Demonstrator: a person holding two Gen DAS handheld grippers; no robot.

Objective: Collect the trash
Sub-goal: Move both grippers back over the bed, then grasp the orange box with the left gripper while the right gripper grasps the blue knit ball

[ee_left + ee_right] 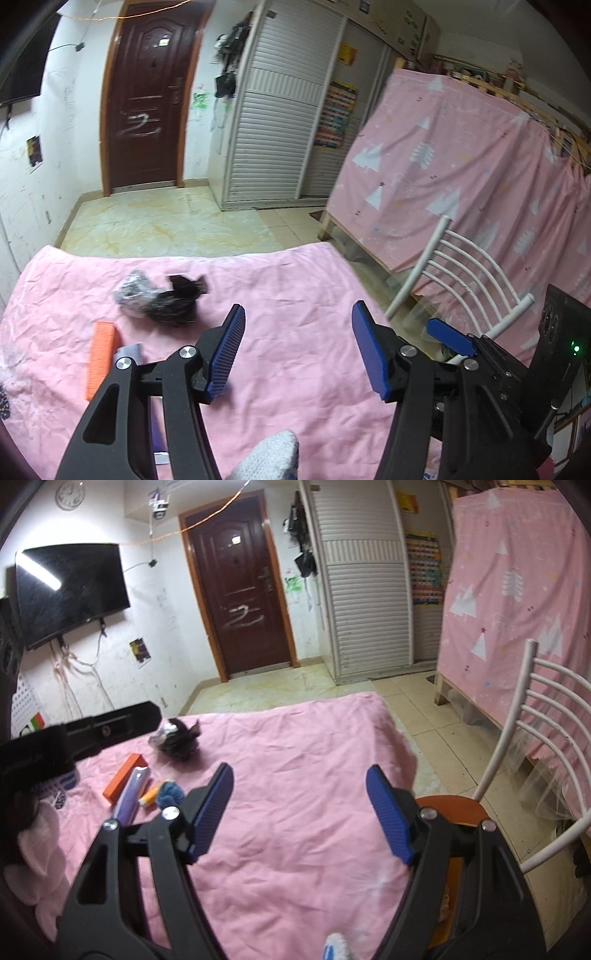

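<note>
On the bed: a pink sheet (pixel 295 775) covers it, creased all over, with the trash lying toward its far left part.
Trash bundle: a crumpled black-and-clear plastic bag (pixel 162 301), lying loose on the sheet, well ahead of both claws; what it holds cannot be told.
Beside it: an orange box (pixel 123 777), a purple tube (pixel 131 794), a small orange-and-white item (pixel 149 795) and a blue crocheted piece (pixel 170 794), all close together on the sheet, nearer the camera than the bag.
Left claw (pixel 299 350): spread, blue pads apart, nothing between them, above bare sheet.
Right claw (pixel 301 812): spread wide, nothing between its pads, above bare sheet.
Right of the bed: a white chair (pixel 532 746) with a curved slatted back and an orange seat.
Background: a brown door (pixel 240 602), a wall television (pixel 70 587).
</note>
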